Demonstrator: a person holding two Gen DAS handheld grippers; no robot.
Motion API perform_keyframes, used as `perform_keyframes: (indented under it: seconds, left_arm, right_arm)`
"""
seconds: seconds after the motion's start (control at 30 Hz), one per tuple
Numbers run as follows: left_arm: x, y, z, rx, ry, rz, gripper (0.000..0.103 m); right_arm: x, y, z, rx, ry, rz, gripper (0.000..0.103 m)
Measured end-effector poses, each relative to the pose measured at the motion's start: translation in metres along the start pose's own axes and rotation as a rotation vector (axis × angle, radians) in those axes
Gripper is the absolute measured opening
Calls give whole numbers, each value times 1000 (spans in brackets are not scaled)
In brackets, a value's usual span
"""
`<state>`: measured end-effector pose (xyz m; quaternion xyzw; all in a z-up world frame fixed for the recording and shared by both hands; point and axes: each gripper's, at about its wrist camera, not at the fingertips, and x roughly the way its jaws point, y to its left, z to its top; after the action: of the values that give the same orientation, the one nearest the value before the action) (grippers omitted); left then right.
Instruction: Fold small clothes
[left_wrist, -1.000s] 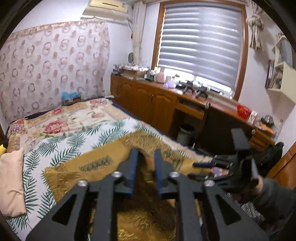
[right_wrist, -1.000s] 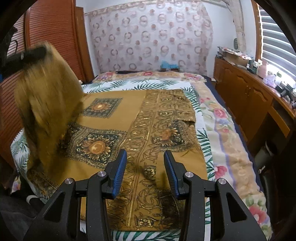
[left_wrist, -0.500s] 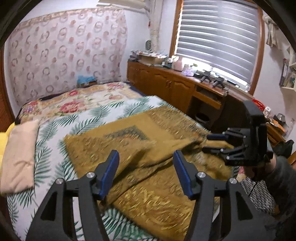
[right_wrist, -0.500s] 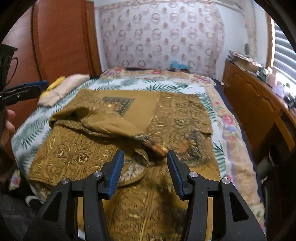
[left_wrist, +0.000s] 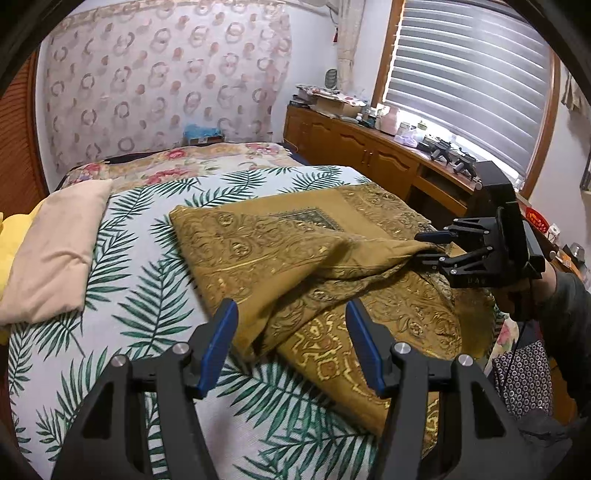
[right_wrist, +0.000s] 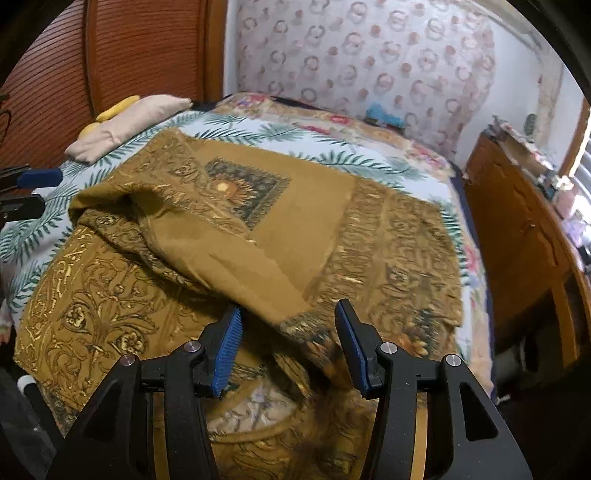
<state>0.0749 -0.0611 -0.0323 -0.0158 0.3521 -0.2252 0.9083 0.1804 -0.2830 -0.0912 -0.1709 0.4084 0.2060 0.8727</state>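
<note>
A mustard-gold patterned garment (left_wrist: 332, 258) lies on the bed, its near part folded loosely over the rest; it also shows in the right wrist view (right_wrist: 295, 229). My left gripper (left_wrist: 291, 339) is open and empty, just above the garment's folded near-left corner. My right gripper (right_wrist: 288, 347) is open, its jaws standing on either side of a folded cloth corner without closing on it. In the left wrist view the right gripper (left_wrist: 439, 247) sits at the garment's right edge. The left gripper's fingers (right_wrist: 33, 184) show at the left edge of the right wrist view.
The bed has a palm-leaf sheet (left_wrist: 147, 295) and a floral blanket (left_wrist: 207, 162) behind. A beige pillow (left_wrist: 55, 243) and a yellow one lie at the left. A wooden cabinet (left_wrist: 369, 155) runs along the right side under the window. A wooden headboard (right_wrist: 129, 59) stands at left.
Both grippers have let go of the garment and opened. The lifted cloth has dropped onto the bed in a loose fold. Both grippers have drawn back toward the near edge.
</note>
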Motion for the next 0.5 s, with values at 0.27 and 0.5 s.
perform_keyframes:
  seconds: [0.27, 0.5]
  left_arm:
    - [-4, 4, -2, -9, -10, 17, 60]
    - [-5, 6, -2, -10, -12, 17, 60]
  right_arm:
    - [11, 2, 3, -4, 12, 49, 32]
    - [-16, 12, 4, -42, -54, 37, 5]
